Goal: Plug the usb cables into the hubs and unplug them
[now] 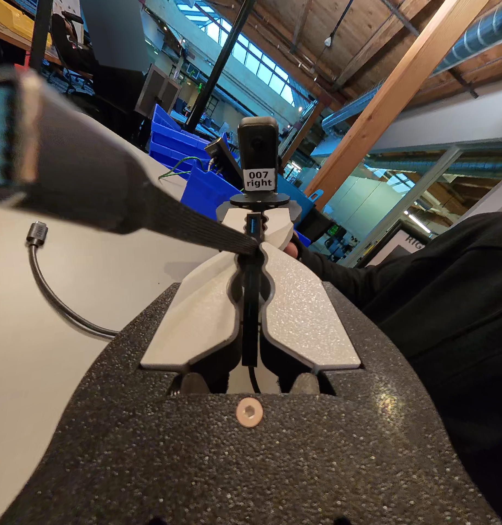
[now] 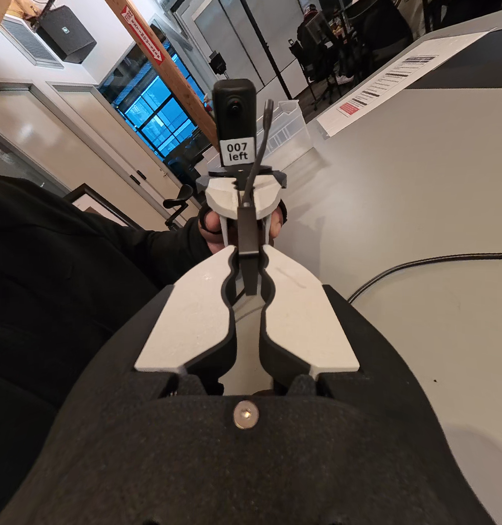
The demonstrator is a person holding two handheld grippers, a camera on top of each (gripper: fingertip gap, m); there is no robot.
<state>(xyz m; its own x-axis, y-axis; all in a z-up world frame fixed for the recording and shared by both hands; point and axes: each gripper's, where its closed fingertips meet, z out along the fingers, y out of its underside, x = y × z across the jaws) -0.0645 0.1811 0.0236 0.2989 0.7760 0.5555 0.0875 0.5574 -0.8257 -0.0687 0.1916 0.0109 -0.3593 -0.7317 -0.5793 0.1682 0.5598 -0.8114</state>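
My left gripper (image 1: 257, 250) is shut on a slim dark USB hub (image 1: 250, 312), seen edge-on between its white fingers. A thick grey lead (image 1: 102, 184) with a ribbed collar rises from the fingertips close to the camera and ends in a blue-tongued plug (image 1: 0, 136). My right gripper (image 2: 248, 251) is shut on a black USB plug (image 2: 248, 272). The plug meets the end of the grey hub (image 2: 247, 230) held by the left gripper (image 2: 245, 204) opposite. I cannot tell how deep it sits. The right gripper (image 1: 255, 227) faces me in the left wrist view.
A grey cable with a small plug (image 1: 36, 233) lies on the white table (image 1: 73, 284). Blue bins (image 1: 204, 193) stand behind. A clear plastic container (image 2: 289, 127), a printed sheet (image 2: 386, 85) and a black cable (image 2: 414, 261) lie to the right. A dark sleeve (image 2: 73, 255) is on the left. The tips of both grippers are at nearly the same place.
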